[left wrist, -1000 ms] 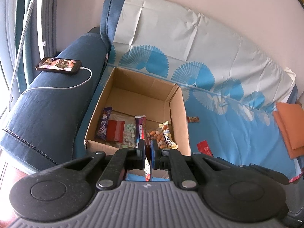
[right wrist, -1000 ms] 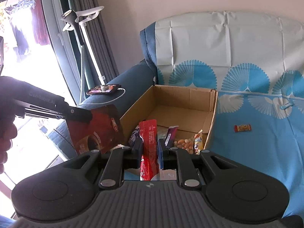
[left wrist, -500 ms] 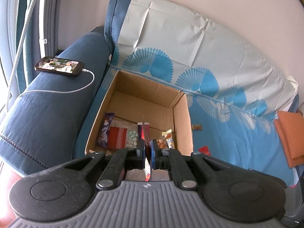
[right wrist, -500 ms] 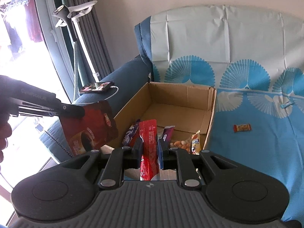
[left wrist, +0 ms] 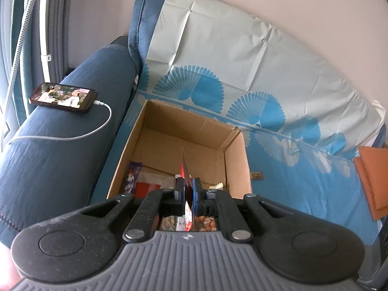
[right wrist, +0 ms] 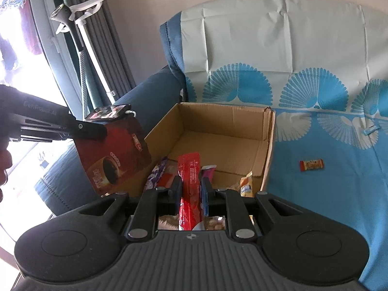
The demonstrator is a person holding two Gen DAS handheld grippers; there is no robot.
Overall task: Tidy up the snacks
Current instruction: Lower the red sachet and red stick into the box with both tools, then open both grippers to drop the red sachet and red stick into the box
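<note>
An open cardboard box (left wrist: 236,160) (right wrist: 266,150) sits on the sofa seat with several snack packets in its near end. My left gripper (left wrist: 187,189) is shut on a flat dark red coffee sachet, seen edge-on (left wrist: 185,169) in its own view and face-on (right wrist: 114,155) in the right wrist view, hanging beside the box's left wall. My right gripper (right wrist: 191,186) is shut on a long red stick packet (right wrist: 190,186) above the box's near end. A purple packet (left wrist: 132,177) lies inside at the left.
A phone (left wrist: 64,97) with a white cable rests on the blue armrest left of the box. Small wrapped candies (right wrist: 311,165) (left wrist: 257,175) and a blue one (right wrist: 371,129) lie on the patterned sofa cover. Orange cloth (left wrist: 371,177) sits far right. A white stand (right wrist: 80,24) is by the curtain.
Both grippers have moved forward toward the box, each keeping its packet; the box looks nearer and larger. The coffee sachet has shifted right, closer to the box's left wall.
</note>
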